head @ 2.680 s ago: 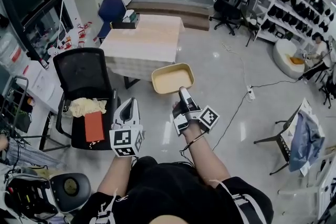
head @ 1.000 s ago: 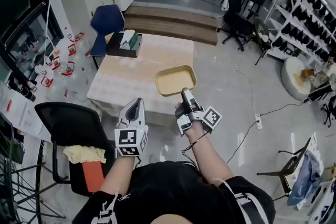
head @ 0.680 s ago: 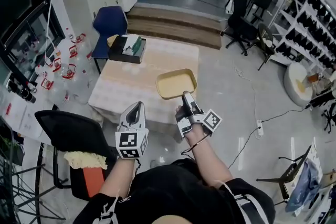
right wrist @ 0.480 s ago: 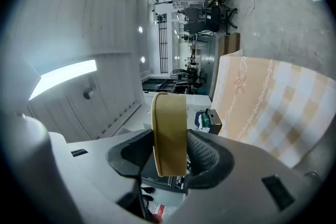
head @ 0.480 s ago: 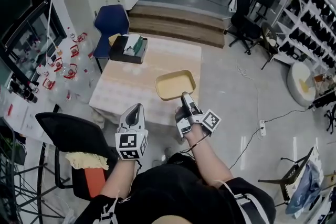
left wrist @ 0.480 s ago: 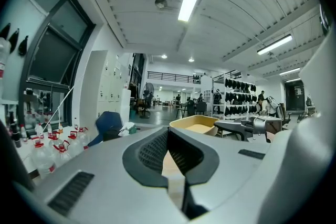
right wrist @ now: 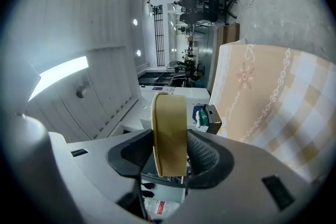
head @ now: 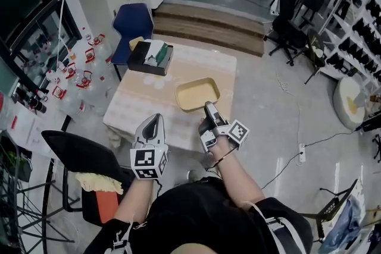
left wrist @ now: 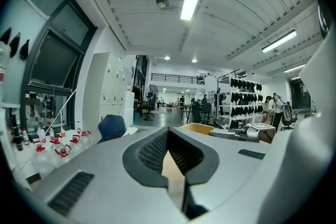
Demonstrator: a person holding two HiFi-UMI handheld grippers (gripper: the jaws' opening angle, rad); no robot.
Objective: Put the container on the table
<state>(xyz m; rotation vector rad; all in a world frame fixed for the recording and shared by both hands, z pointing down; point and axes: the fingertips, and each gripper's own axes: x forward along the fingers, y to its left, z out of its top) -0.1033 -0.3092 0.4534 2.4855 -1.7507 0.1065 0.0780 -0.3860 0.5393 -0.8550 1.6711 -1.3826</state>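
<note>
The container (head: 196, 94) is a shallow tan tray, held level above the near right part of the table (head: 137, 107). My right gripper (head: 208, 106) is shut on its near rim; in the right gripper view the tan rim (right wrist: 169, 134) stands edge-on between the jaws. My left gripper (head: 153, 120) hangs over the table's front edge, left of the tray, its jaws shut with nothing between them. The left gripper view shows a slice of the tray (left wrist: 196, 127) beyond the closed jaws. The table has a beige patterned cloth (right wrist: 273, 97).
A black box with tissues (head: 151, 56) sits on the table's far left corner. A blue chair (head: 132, 22) stands behind the table, a black office chair (head: 77, 154) with a yellow cloth and red item at my left. Bottles (head: 71, 68) line the floor left.
I have walked up to the table with the tray in my right gripper; the tray, once over bare floor, now hovers above the tabletop. Both grippers kept their pose.
</note>
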